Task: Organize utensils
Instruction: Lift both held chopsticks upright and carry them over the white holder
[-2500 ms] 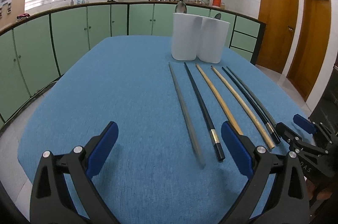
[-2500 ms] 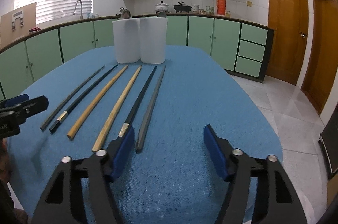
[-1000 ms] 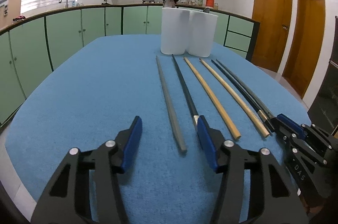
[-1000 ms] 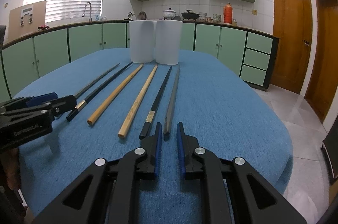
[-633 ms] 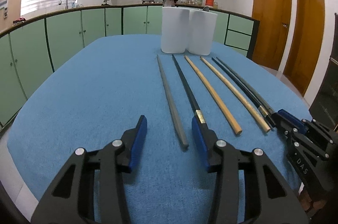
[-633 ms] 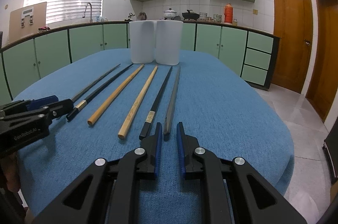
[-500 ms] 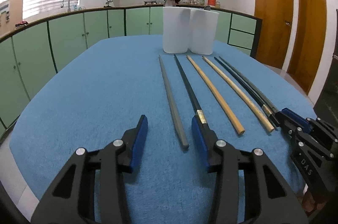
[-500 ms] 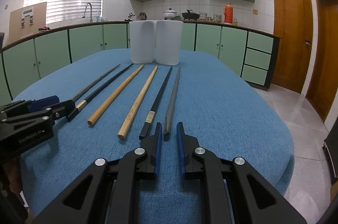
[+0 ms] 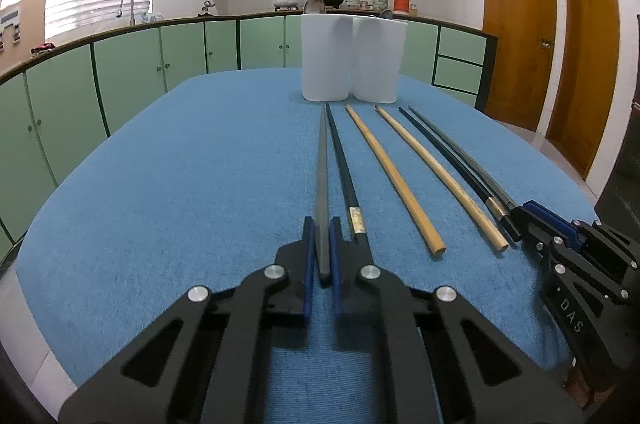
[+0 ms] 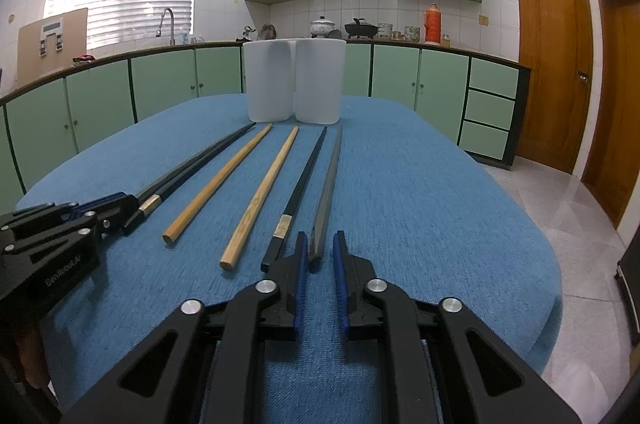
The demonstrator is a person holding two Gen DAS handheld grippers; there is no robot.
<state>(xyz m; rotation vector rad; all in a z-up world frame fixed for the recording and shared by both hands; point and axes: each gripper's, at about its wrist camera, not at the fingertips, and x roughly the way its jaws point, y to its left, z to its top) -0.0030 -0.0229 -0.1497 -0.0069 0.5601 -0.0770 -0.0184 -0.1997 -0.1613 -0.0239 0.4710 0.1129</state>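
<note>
Six chopsticks lie side by side on the blue tablecloth (image 9: 200, 163), pointing at two white cups (image 9: 326, 57) (image 10: 294, 79). My left gripper (image 9: 322, 224) has its jaws closing, and the blue pads pinch the near end of the leftmost grey chopstick (image 9: 321, 175). It also shows low at the left of the right wrist view (image 10: 120, 201). My right gripper (image 10: 319, 238) has its jaws closing on the near end of the rightmost grey chopstick (image 10: 328, 183). It shows at the right of the left wrist view (image 9: 524, 214). Between them lie two black chopsticks (image 9: 344, 167) and two wooden ones (image 9: 392, 175).
Spoon bowls (image 9: 314, 3) poke out of the cups at the far end. The table is rounded, with green cabinets (image 9: 132, 71) behind it and wooden doors (image 10: 552, 71) to the right. Bare cloth lies left of the chopsticks.
The left gripper's jaws went from half open around the grey chopstick's end to closed on it. The right gripper's narrow gap shrank slightly; that hand stayed put.
</note>
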